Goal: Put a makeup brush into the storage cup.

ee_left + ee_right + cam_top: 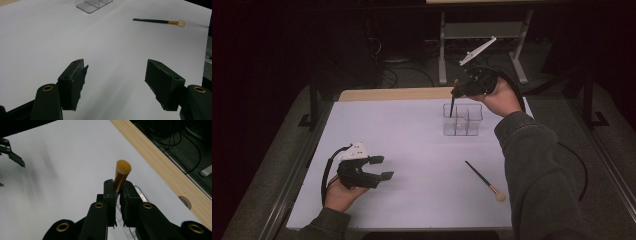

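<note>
The right tool [455,91] is pinching a brush [122,173] bristles-up, its handle tip dipping into the clear organizer [462,120], partly hiding behind the pads. The left tool [382,167] is idling spread over open worktop [412,140]; a second brush [484,180] is lying near the front edge.

The held brush [452,104] was a slim makeup brush with a dark handle, a copper-coloured ferrule and a short tuft of golden bristles [123,166]. It stood nearly upright, bristles up, over the clear organiser [462,120], its handle tip reaching down to the organiser's far-left compartment; whether it touched the bottom could not be told. The organiser was a transparent plastic box split into small square compartments, standing upright on the white table.
</note>
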Action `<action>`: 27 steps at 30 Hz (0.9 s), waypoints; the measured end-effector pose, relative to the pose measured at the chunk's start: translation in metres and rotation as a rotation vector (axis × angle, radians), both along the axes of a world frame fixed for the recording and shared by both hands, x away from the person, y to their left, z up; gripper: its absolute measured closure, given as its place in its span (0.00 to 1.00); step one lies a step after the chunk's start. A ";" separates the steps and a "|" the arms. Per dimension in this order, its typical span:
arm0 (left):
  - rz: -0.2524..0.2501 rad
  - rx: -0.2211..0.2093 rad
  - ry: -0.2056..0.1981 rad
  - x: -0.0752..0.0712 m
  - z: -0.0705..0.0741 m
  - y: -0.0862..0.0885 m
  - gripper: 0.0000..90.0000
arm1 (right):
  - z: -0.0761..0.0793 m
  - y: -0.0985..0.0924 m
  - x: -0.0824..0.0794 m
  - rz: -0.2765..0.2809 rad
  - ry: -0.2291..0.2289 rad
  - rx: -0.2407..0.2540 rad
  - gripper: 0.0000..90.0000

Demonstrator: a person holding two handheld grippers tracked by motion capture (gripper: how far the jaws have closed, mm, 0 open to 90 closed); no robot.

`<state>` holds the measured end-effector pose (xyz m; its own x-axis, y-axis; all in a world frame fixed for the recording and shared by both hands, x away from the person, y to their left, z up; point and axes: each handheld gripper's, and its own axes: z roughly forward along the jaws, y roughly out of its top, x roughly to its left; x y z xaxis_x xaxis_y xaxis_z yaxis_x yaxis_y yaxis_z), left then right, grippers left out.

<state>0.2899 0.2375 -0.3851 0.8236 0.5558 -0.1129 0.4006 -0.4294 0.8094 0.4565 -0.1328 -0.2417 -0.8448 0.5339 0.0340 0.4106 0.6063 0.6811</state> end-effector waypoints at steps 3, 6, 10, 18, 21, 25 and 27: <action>0.004 -0.004 0.001 -0.001 -0.001 -0.001 0.35 | -0.002 0.001 0.005 -0.011 -0.007 -0.019 0.92; 0.001 -0.007 -0.001 0.000 -0.001 -0.001 0.35 | -0.002 0.002 0.009 -0.020 -0.014 -0.021 0.92; -0.001 0.003 -0.002 0.000 0.000 0.000 0.35 | -0.003 0.003 0.014 -0.040 -0.017 -0.025 0.92; -0.007 0.007 -0.002 0.000 -0.001 0.000 0.35 | -0.011 0.003 0.022 -0.072 -0.011 -0.051 0.92; -0.008 0.005 -0.004 0.000 -0.001 0.001 0.34 | -0.012 0.003 0.024 -0.074 -0.010 -0.050 0.92; 0.002 -0.001 -0.001 -0.001 0.000 0.001 0.34 | -0.014 0.002 0.026 -0.082 -0.004 -0.052 0.92; 0.001 0.000 -0.004 -0.001 0.000 0.001 0.34 | -0.016 0.001 0.027 -0.088 -0.001 -0.051 0.92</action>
<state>0.2893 0.2388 -0.3847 0.8237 0.5564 -0.1096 0.3979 -0.4293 0.8108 0.4834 -0.1315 -0.2573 -0.7943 0.6075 0.0042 0.4633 0.6013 0.6510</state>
